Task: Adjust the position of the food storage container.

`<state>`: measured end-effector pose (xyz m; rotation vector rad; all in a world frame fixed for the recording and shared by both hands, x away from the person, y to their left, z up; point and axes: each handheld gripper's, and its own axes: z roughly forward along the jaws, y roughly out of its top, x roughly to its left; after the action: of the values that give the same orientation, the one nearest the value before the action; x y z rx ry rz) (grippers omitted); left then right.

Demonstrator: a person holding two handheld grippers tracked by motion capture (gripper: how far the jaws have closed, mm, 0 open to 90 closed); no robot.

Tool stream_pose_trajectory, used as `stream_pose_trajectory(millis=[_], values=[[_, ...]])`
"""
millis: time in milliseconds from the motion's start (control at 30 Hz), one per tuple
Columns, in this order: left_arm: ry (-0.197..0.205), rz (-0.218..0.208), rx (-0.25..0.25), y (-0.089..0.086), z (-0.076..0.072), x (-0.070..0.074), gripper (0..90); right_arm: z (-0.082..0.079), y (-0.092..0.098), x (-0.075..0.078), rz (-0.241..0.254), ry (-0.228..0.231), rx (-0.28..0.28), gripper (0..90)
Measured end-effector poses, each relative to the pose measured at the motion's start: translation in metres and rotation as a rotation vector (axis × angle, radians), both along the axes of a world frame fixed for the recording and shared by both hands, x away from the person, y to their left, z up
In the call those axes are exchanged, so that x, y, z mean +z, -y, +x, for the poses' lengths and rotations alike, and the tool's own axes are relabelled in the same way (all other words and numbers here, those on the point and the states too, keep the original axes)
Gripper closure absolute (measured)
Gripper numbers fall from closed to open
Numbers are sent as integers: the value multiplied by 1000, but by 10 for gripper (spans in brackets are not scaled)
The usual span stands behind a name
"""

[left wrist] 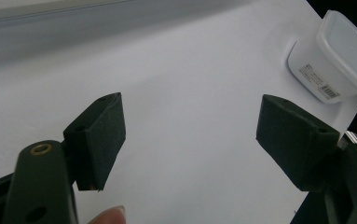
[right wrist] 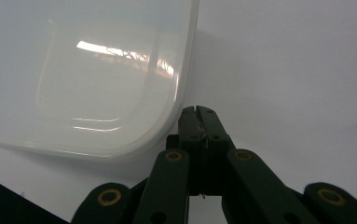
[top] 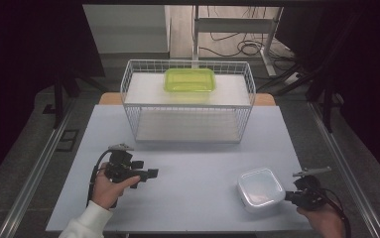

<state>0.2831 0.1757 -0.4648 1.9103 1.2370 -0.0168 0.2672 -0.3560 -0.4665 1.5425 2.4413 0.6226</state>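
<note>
Seemingly little is done: the white lidded plastic tub sits on the table's near right, untouched, beside the clenched, empty right gripper, while the left gripper gapes idle.

A lab test bay: pale table bearing a wire basket, metal floor rails at nine o'clock, loose cables at one o'clock.
</note>
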Motion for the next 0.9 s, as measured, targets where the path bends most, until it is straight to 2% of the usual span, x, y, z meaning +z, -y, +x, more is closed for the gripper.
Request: stream_pose_trajectory(millis=[233, 467, 900], values=[[-6, -6, 3, -1, 0, -1, 235, -2, -11, 1, 21, -4, 32, 891], [-11, -3, 5, -2, 1, -3, 235, -4, -28, 2, 20, -12, 75, 891], [-19, 4, 3, -1, 2, -5, 235, 2, -81, 1, 24, -6, 141, 890]])
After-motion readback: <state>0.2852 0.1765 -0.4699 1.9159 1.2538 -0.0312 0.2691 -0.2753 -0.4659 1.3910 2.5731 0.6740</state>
